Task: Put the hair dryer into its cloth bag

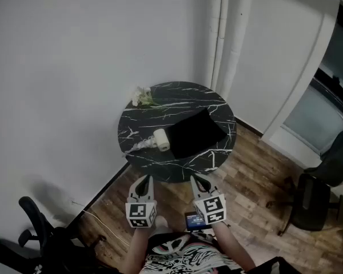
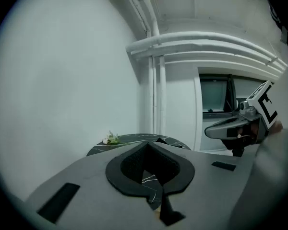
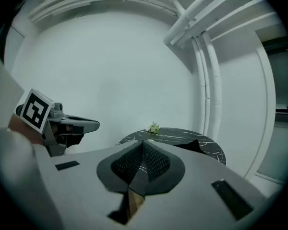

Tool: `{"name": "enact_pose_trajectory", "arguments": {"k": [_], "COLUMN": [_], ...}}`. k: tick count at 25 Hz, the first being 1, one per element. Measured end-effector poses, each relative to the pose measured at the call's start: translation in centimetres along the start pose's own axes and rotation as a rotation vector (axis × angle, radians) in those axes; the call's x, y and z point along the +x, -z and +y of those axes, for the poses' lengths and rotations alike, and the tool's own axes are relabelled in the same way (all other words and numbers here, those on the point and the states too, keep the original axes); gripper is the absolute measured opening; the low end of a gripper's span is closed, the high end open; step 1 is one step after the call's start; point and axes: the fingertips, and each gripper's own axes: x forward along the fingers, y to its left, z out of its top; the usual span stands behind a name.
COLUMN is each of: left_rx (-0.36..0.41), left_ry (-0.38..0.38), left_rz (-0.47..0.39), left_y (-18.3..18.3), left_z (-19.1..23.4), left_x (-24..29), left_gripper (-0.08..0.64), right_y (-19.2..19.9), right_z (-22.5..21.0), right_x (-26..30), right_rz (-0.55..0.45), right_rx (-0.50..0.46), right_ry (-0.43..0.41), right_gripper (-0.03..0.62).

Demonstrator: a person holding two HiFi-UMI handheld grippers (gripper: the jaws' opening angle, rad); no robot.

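A round black marble table [image 1: 183, 96] stands just ahead of the fingers [image 1: 144, 185], on a wood floor [image 1: 257, 176]. White flowers [image 1: 140, 96] lie at its far edge. White pipes [image 1: 228, 33] rise in the corner beyond. A chair [image 1: 326, 181] stands well right of the fingers, and a second chair [image 1: 34, 233] is left and behind them.

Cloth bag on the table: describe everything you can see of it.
The cloth bag is plain black, apparently soft matte fabric, lying flat as a skewed square on the right half of the round dark marbled table. Its left edge runs beside the pale hair dryer; whether they touch is unclear. No opening or drawstring can be made out.
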Motion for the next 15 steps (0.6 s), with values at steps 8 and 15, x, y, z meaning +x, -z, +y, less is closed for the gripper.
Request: {"name": "enact_pose_trajectory", "arguments": {"k": [8,15], "left_rx": [0.004,-0.002], "left_ry": [-0.021,-0.039], "left_rz": [-0.006,0.011], "left_y": [-0.3,0.3], "left_z": [0.1,0.5], "left_x": [-1.4,-2.0], "left_gripper": [0.014,0.014], "right_y": [0.1,0.0], "right_z": [0.4,1.0], "right_x": [-0.7,-0.6], "right_rz": [0.006,-0.004], "right_rx": [-0.032,-0.054], "right_ry": [-0.001,-0.025], "right_gripper": [0.018,0.020]}}
